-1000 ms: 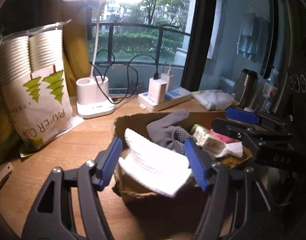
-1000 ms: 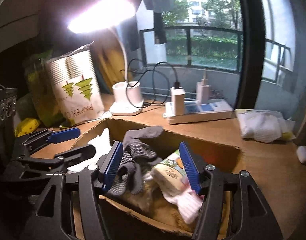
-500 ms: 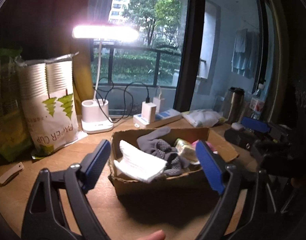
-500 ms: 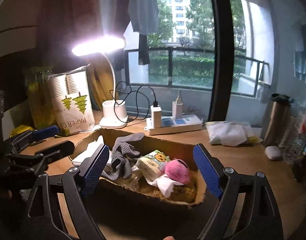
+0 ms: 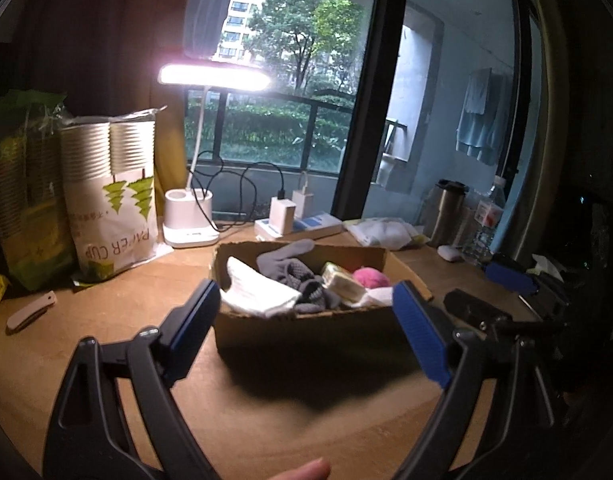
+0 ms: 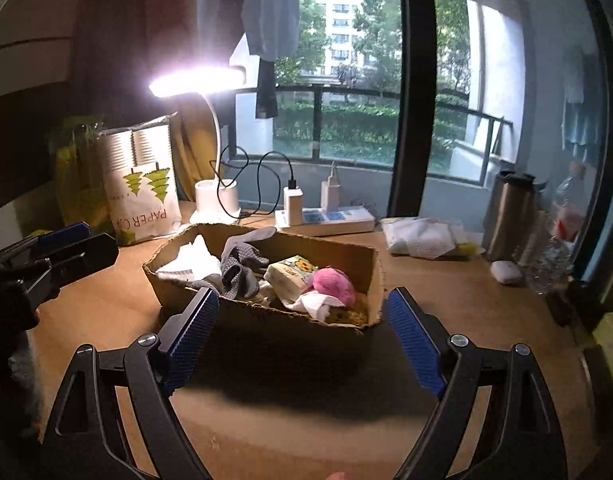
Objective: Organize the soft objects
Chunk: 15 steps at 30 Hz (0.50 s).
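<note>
Tongs (image 5: 306,320) agape and empty before full cardboard box (image 5: 302,330)

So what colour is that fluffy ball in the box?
Pink. The fluffy ball lies in the cardboard box beside a tissue pack; the right wrist view shows it best.

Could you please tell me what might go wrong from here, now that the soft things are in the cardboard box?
1. The white cloth drapes over the cardboard box's front rim, so a nudge could tip it out.
2. The left gripper and right gripper, jaws just opened and empty, sit close together; they might collide.
3. Charger cables trail behind the box and could snag.
</note>
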### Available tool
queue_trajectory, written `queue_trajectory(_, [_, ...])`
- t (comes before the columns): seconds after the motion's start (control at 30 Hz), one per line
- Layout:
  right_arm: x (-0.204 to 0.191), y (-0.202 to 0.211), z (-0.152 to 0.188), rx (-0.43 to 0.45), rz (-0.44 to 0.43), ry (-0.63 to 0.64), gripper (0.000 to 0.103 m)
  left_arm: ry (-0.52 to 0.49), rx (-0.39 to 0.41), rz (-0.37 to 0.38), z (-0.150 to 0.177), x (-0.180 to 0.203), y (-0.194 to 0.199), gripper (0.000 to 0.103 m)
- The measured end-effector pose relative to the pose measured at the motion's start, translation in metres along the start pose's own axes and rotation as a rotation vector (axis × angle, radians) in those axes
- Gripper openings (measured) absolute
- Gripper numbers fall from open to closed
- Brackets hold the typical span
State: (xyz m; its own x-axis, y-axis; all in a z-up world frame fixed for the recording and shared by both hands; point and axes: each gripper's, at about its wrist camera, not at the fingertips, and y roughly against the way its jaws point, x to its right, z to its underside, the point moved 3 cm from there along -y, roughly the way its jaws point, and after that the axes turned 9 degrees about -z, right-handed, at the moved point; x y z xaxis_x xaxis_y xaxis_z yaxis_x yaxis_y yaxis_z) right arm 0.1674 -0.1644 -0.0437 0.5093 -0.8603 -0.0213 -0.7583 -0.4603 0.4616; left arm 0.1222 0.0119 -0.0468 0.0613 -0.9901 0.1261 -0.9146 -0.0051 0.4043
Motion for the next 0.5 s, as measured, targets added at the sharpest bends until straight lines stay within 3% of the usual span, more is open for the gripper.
queue_trajectory(0.2, [-0.003, 0.039, -0.007, 0.047, 0.016, -0.003, 0.089, -0.031, 0.003, -0.007, -0.005, 0.01, 0.027, 0.09])
queue_trajectory(0.43, [-0.001, 0.077, -0.02, 0.106, 0.048, -0.021, 0.089, -0.052, 0.073, -0.023, -0.023, 0.015, 0.06, 0.09])
queue_trajectory(0.5, [-0.002, 0.086, -0.023, 0.121, 0.056, -0.021, 0.089, -0.057, 0.087, -0.028, -0.028, 0.017, 0.068, 0.096])
